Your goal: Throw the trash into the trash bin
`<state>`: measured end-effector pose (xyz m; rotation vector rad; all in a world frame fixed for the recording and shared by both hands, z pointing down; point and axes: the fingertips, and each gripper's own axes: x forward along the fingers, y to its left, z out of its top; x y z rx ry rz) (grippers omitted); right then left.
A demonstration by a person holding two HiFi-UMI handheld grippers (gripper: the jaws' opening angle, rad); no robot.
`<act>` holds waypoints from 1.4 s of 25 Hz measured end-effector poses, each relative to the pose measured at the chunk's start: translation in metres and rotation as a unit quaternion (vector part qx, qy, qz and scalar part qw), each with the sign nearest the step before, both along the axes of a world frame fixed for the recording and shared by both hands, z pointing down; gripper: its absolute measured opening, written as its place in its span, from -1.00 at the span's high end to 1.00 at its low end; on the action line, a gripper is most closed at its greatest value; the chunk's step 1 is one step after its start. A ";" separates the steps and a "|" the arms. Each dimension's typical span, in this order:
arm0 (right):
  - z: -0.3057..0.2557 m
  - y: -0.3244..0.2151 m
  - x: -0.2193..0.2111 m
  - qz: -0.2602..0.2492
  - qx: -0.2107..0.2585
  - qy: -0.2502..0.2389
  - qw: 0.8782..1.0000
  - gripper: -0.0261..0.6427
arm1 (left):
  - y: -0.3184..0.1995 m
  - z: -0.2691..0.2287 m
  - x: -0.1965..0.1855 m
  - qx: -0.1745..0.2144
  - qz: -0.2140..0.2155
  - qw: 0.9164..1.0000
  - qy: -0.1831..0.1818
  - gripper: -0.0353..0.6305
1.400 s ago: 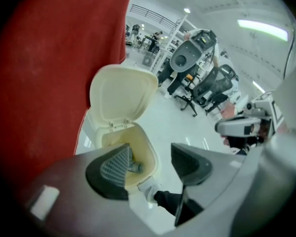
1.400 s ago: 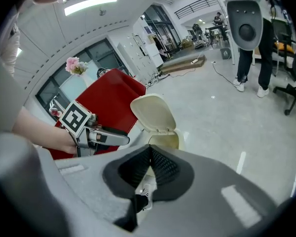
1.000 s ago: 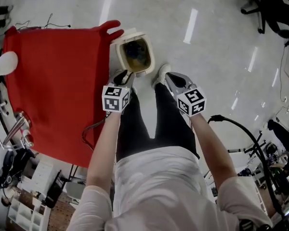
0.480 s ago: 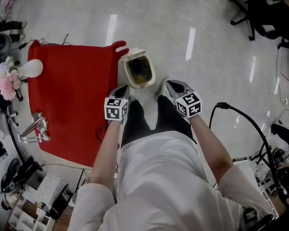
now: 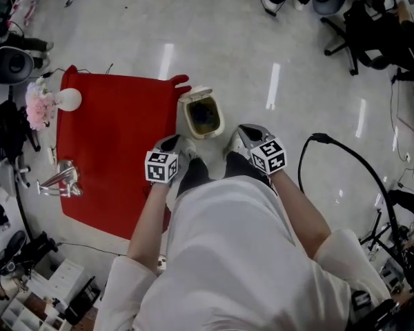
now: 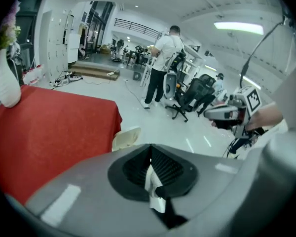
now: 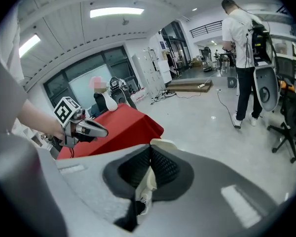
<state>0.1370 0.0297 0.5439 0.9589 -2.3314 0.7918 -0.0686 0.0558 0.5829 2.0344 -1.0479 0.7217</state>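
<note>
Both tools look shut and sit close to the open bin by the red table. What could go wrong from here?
1. The trash bin stands open on the floor against the red table's corner, just ahead of the left tool and right tool. A step forward might knock it over.
2. The black cable loops over the floor on the right tool's side. Stepping that way could snag it.

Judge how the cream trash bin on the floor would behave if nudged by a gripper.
The trash bin looks small and plastic, so probably light and apt to slide on the glossy floor. Its raised lid may flap or shut when bumped.
</note>
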 end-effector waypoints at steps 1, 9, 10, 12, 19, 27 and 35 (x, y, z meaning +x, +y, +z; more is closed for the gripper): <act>-0.005 0.001 -0.002 -0.001 0.003 0.001 1.000 0.92 | 0.002 -0.007 -0.003 0.002 -0.005 1.000 0.005 0.88; -0.035 0.005 0.001 -0.002 0.018 0.001 1.000 0.92 | 0.004 -0.056 -0.010 0.033 -0.021 0.998 0.041 0.88; -0.038 0.006 0.002 -0.003 0.019 0.000 1.000 0.92 | 0.004 -0.060 -0.010 0.036 -0.023 0.998 0.045 0.88; -0.044 0.008 0.000 -0.005 0.022 -0.002 1.000 0.92 | 0.005 -0.067 -0.012 0.042 -0.024 0.998 0.049 0.88; -0.054 0.010 -0.003 0.013 0.025 -0.019 0.999 0.93 | 0.008 -0.071 -0.018 0.049 -0.032 0.997 0.054 0.88; -0.059 0.013 -0.009 0.008 0.031 -0.027 0.999 0.93 | 0.012 -0.071 -0.018 0.047 -0.030 0.997 0.053 0.88; -0.059 0.006 -0.002 0.015 0.035 -0.027 0.999 0.92 | 0.007 -0.069 -0.019 0.047 -0.034 0.997 0.052 0.88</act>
